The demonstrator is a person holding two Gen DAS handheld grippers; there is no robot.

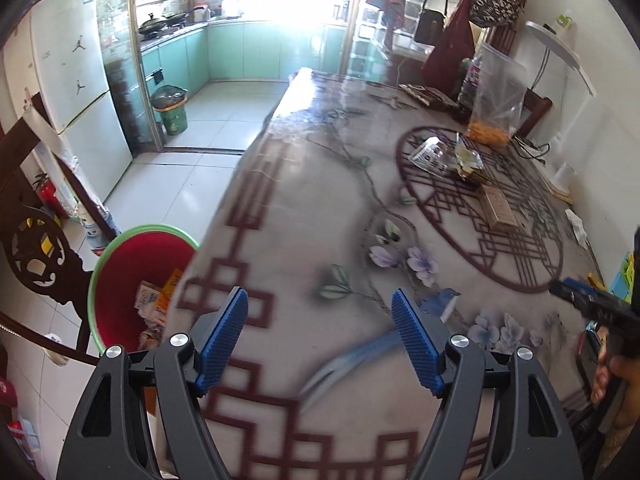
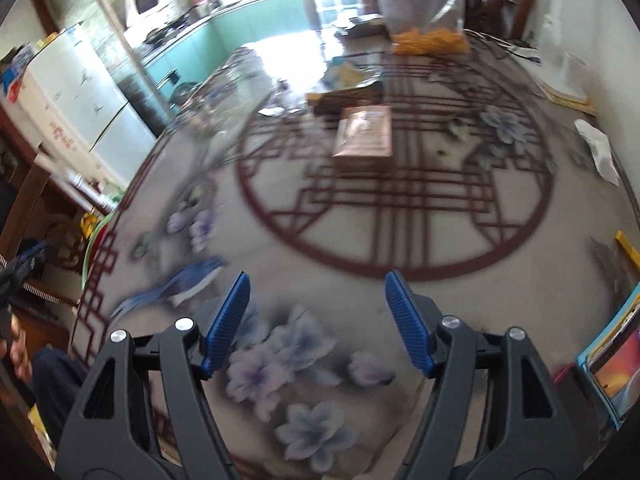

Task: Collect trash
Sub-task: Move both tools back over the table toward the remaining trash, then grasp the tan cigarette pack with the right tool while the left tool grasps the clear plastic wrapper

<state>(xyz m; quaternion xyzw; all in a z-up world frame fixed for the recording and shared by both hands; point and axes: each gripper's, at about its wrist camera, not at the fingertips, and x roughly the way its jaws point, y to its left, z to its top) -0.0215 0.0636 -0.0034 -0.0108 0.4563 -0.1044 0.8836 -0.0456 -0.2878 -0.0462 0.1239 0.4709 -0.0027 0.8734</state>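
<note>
Holding cartons, red bin [image 1: 120, 280], both tools spread empty

Home dining room: fridge [image 1: 76, 92], kitchen stove [image 1: 160, 26].

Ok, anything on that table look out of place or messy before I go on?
Yes: a crumpled clear wrapper and a small brown box lie loose on the table's round pattern, with a crumpled white tissue near the wall edge. Both claws are open and empty.

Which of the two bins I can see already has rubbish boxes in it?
The red bin with the green rim, beside the table's near corner: cartons show inside. The green bin stands far off in the kitchen doorway, dark-lined.
</note>
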